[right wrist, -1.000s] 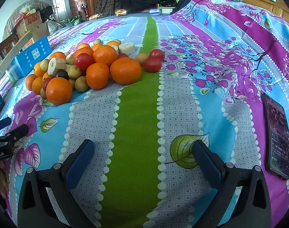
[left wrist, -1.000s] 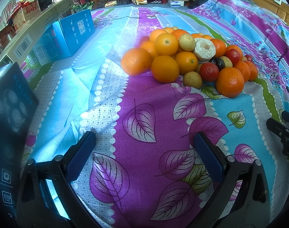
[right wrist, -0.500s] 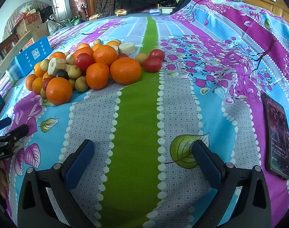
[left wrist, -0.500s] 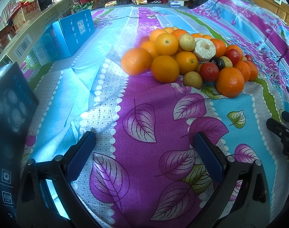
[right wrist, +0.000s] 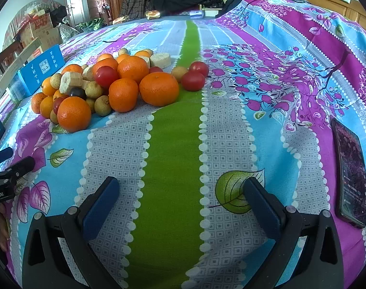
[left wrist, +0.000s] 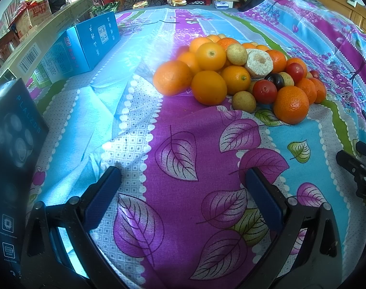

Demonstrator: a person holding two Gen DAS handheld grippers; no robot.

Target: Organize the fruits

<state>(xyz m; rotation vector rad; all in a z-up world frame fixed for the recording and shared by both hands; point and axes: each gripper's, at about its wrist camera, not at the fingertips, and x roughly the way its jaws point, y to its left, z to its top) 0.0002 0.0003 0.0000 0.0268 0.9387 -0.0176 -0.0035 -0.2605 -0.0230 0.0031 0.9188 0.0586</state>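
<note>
Sitting in one mixed heap on the patterned bedsheet (right wrist: 173, 144), the fruit pile (left wrist: 235, 72) is ahead of both pairs of jaws and untouched: oranges, red tomatoes, small tan round fruits, one dark plum-like fruit and a couple of pale cut chunks, all touching or stacked. From the left gripper (left wrist: 183, 175) the pile lies ahead and slightly right of the jaw gap, well apart from the tips; nearest to it are the big front orange (left wrist: 208, 87) and a tan fruit (left wrist: 244, 100). From the right gripper (right wrist: 180, 185) the pile lies ahead and left; nearest is an orange at the pile's edge (right wrist: 73, 113), and two tomatoes (right wrist: 193, 81) sit a bit apart on the pile's right side. Both pairs of jaws stand wide, nothing between them, pads just above or on the cloth, can't tell which. Outward: a blue box (left wrist: 91, 45) ahead-left of the left jaws, a dark carton (left wrist: 12, 144) close beside the left finger, a phone (right wrist: 351, 168) lying flat right of the right jaws. My read: the task hasn't started, this is the approach step. Next move needs one gripper to advance to an edge fruit, straddle it without nudging neighbours (round, will roll), then close gently; tomatoes are soft. No bins visible, so sorting probably means separate groups on the sheet.
</note>
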